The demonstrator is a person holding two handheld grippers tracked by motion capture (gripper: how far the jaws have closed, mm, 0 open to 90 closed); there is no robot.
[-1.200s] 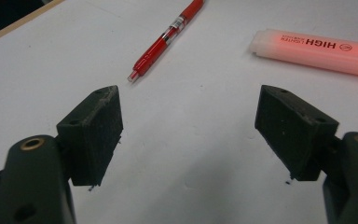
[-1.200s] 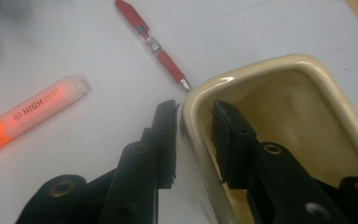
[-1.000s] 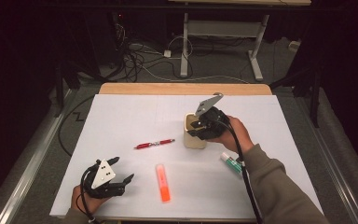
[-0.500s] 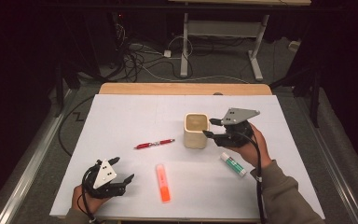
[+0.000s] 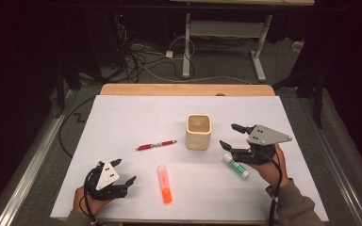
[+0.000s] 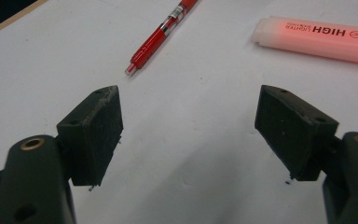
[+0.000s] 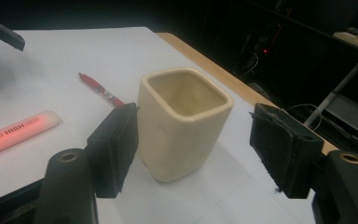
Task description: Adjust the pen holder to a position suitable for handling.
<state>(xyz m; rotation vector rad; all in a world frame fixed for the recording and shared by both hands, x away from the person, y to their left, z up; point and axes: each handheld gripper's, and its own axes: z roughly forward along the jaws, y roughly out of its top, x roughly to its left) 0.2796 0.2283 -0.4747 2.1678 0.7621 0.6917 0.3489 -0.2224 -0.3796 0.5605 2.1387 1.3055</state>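
The right gripper (image 5: 230,135), jaws just opened and released, partly hides the cup's (image 7: 182,122) left wall beyond its fingertips; the left gripper (image 5: 123,171) gapes empty.

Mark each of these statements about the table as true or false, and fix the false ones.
1. The cream cup stands upright. True.
2. The right gripper is clamped on the cup. False: its jaws have just been opening and stand apart from it.
3. The red pen lies inside the cup. False: it lies on the white table, left of the cup.
4. The left gripper is open and holds nothing. True.
5. The orange highlighter lies flat. True.
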